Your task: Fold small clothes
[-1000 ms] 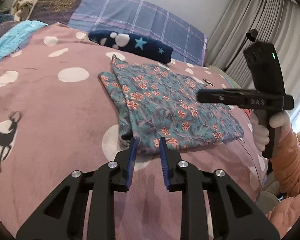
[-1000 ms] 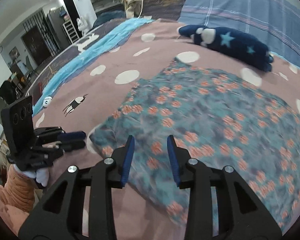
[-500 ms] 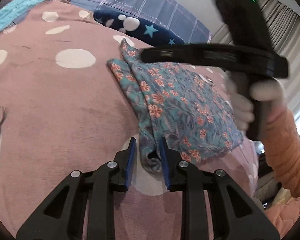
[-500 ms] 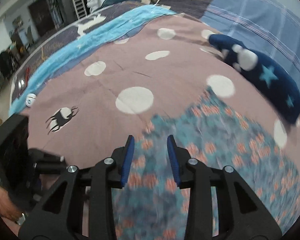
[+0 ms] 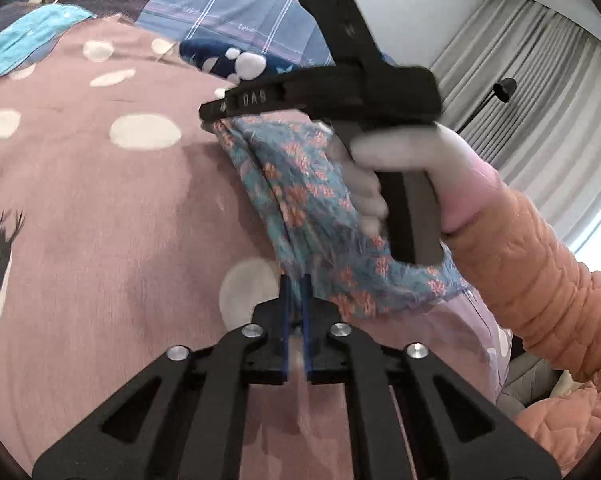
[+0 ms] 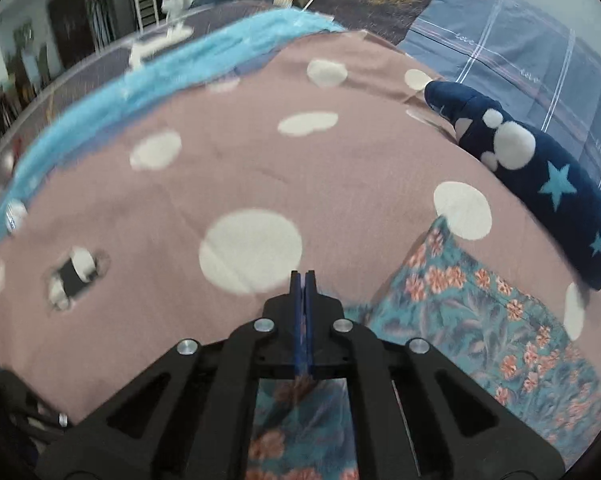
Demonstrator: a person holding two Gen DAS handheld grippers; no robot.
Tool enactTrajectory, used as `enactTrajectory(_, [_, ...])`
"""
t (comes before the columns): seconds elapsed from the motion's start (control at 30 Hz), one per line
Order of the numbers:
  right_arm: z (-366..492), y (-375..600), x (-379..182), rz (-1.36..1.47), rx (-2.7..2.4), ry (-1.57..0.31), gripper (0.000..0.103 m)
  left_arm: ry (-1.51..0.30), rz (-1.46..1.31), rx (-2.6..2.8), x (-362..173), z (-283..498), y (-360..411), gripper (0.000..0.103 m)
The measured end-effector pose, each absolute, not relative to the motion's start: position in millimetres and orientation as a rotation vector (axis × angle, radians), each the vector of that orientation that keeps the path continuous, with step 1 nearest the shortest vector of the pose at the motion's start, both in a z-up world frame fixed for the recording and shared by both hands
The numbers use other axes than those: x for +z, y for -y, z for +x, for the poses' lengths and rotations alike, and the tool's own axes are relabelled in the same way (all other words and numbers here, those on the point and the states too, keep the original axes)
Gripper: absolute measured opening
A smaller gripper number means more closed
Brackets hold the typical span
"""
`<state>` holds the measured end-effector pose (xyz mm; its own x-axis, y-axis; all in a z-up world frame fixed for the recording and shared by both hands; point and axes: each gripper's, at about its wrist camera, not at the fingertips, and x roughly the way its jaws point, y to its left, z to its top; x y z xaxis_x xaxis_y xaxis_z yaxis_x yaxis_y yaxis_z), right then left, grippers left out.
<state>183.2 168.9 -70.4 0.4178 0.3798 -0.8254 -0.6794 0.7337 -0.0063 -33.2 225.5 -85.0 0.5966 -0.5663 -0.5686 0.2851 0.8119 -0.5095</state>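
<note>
Both claws, the left gripper (image 5: 295,280) and right gripper (image 6: 304,280), have just squeezed shut on the flowery cloth (image 5: 300,196) on the bed (image 5: 100,200), so lift both together and fold it evenly.

- The letters "DAS" stand in raised characters on the black crossbar of the right gripper (image 5: 220,110), seen from the left wrist.
- Small cursive writing on the blue plaid bedding (image 6: 500,40) looks like "love", but it is too small to be sure.
</note>
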Motion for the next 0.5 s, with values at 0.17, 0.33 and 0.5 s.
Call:
enactTrajectory(0.17, [202,-160,-85,-0.229,0.729,-1.010,0.001,-0.808,-0.435,-0.458,-92,-32,-238,0.002])
enactTrajectory(0.33, [210,-138,-51,-0.264,0.563,-0.932,0.027,-0.708,-0.409,-0.494,-72,-46,-242,0.011])
enactTrajectory(0.5, [231,-138,-60,-0.309,0.426,-0.983,0.031,-0.729,-0.321,-0.523,-69,-35,-217,0.034])
